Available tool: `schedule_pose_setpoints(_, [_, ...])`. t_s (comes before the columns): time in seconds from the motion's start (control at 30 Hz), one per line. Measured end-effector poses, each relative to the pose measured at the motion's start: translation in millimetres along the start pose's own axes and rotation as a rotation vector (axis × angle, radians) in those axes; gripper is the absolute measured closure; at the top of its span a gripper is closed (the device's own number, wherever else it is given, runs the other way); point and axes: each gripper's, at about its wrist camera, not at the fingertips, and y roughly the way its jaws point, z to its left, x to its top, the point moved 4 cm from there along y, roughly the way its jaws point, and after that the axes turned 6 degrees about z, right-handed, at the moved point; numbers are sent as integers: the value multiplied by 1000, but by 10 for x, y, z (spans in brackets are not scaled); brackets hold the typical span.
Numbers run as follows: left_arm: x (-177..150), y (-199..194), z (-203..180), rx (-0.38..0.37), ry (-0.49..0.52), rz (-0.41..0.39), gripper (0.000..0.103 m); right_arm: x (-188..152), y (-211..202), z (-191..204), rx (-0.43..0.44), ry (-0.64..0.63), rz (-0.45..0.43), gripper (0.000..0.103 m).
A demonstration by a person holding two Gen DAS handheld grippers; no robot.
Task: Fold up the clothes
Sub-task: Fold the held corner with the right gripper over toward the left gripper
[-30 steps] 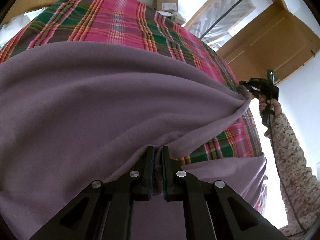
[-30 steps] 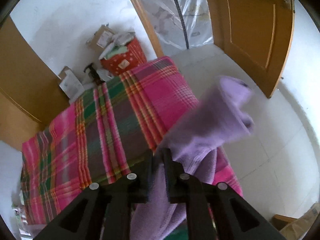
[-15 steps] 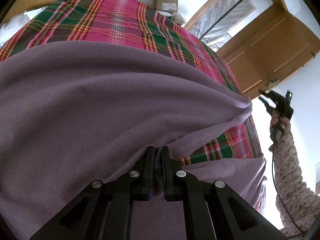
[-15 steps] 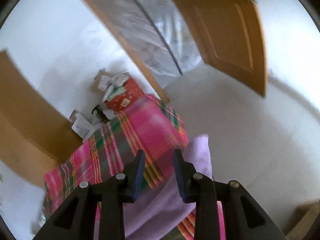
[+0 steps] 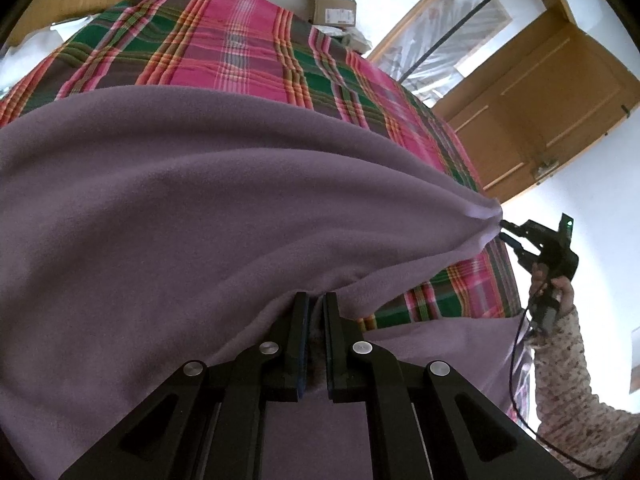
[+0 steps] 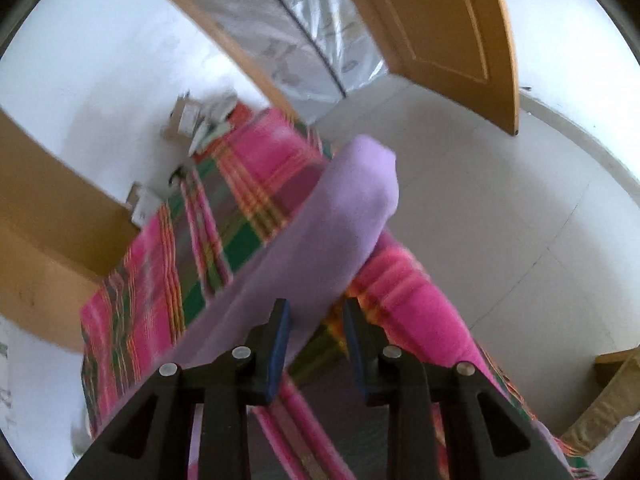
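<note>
Cloth, soft and purple [image 5: 192, 216], lies over my plaid bed cover [image 5: 240, 52]. My left claw [image 5: 314, 300] pinches its near edge tight. My right claw [image 6: 314, 312] is wide open, holding nothing, and a fold of the cloth sits right by its tips

a pink, green and orange plaid bedspread [image 5: 248, 52] covers the bed. past its far edge a brown cardboard box with a white label [image 5: 334, 12] sits against the white wall [image 6: 100, 80]. an orange-brown panelled wooden door [image 5: 552, 120] stands ajar, and beside it clear crinkled plastic sheeting [image 6: 304, 36] hangs in the wood-framed doorway, with a thin dark cable running across it. pale floor tiles [image 6: 500, 208] lie beside the bed.
</note>
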Motion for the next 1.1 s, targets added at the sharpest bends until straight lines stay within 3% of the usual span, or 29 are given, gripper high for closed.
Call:
schedule_pose_setpoints(0.1, [3,-6,-15,3,4,-2,96,100,35,5,-25,9,-23,79])
schedule_pose_setpoints(0.13, [2,-13,-18,1,5,-4,96,138,39,0,-36,11,-28,84])
schedule_pose_setpoints(0.17, [1,-20,-20,1,5,-5,96,159,45,8,-32,15,-27,99])
schedule_pose_setpoints(0.37, [-15,-83,-57,0,21,-13,96,161,-205,78,-70,-47,-79,99])
schedule_pose_setpoints(0.57, [-58,-177,-107,5,49,-14,96,30,-565,105,-112,-75,-77,99])
schedule_pose_setpoints(0.73, [-97,-178,-77,6,42,5,96,-98,-390,-105,-224,-56,-5,95])
schedule_pose_setpoints(0.87, [-118,-196,-147,3,68,10,96,-57,-370,-326,-245,15,-7,92])
schedule_pose_setpoints(1.0, [-54,-255,-198,20,93,-12,96,2,-578,-348,-243,12,-88,90])
schedule_pose_setpoints(1.07, [42,-291,-194,41,89,-30,96,38,-657,-235,-195,-46,-133,89])
schedule_pose_setpoints(1.1, [108,-298,-187,53,87,-38,96,71,-630,-131,-148,-99,-117,81])
